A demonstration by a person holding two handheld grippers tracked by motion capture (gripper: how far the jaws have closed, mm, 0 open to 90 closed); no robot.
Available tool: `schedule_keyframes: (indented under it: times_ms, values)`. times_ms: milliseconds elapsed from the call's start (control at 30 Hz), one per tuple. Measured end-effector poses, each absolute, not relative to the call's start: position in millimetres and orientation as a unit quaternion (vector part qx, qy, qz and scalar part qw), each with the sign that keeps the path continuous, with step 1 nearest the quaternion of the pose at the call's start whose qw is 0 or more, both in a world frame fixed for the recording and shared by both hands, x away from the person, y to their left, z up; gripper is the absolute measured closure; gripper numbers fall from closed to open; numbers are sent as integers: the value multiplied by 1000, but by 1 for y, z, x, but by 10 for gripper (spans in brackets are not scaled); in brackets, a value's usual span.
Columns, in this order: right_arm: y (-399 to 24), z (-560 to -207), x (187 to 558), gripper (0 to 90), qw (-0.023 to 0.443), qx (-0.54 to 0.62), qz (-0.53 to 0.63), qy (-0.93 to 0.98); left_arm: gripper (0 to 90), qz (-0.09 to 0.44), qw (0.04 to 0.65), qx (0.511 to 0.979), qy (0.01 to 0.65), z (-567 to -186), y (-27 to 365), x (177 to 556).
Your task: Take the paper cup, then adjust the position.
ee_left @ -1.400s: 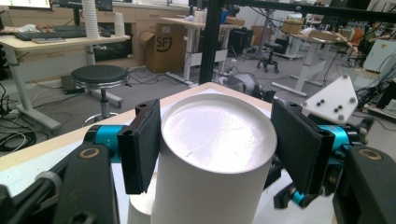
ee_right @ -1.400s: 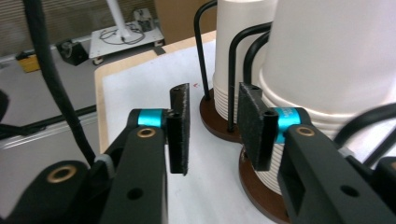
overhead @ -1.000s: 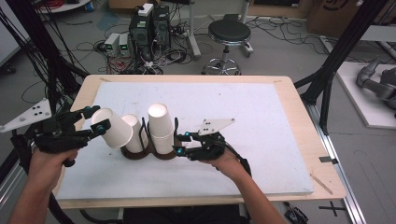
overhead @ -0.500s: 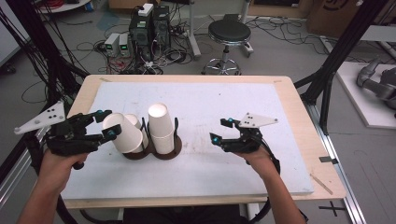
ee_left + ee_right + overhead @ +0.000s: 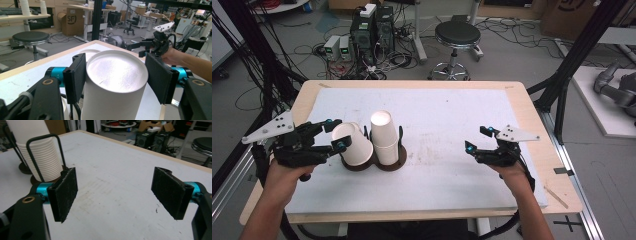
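Jaws of the left gripper [image 5: 334, 134] are clamping a tilted white paper cup [image 5: 352, 144] at centre left of the high view, its pads pressing both sides of the cup in the left gripper view, right beside the dark cup holder [image 5: 374, 162]. Jaws of the right gripper [image 5: 476, 138], at centre right, have just been opening and are standing wide with nothing between them, well apart from the cups. By my reading the cup is being lifted out or set in; separating or placing it is not finished. A second stack of cups [image 5: 384, 137] is standing upright in the holder, touching the held cup, and its wire loop [image 5: 43, 155] could be snagging a careless move. Elsewhere the counter [image 5: 452, 115] is lying bare, with a stool [image 5: 457, 37] beyond it
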State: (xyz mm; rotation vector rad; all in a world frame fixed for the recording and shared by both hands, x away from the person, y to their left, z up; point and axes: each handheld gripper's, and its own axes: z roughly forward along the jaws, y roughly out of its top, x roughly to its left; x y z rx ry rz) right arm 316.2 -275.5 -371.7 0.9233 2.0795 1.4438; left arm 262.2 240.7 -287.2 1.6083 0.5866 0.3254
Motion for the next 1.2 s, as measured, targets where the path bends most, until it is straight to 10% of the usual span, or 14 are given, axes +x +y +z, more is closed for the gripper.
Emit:
schedule_keyframes:
  times_ms: [1200]
  values:
    - [-286, -367, 297, 210, 204, 314, 541, 753, 355, 105, 639, 735, 203, -289, 174, 271]
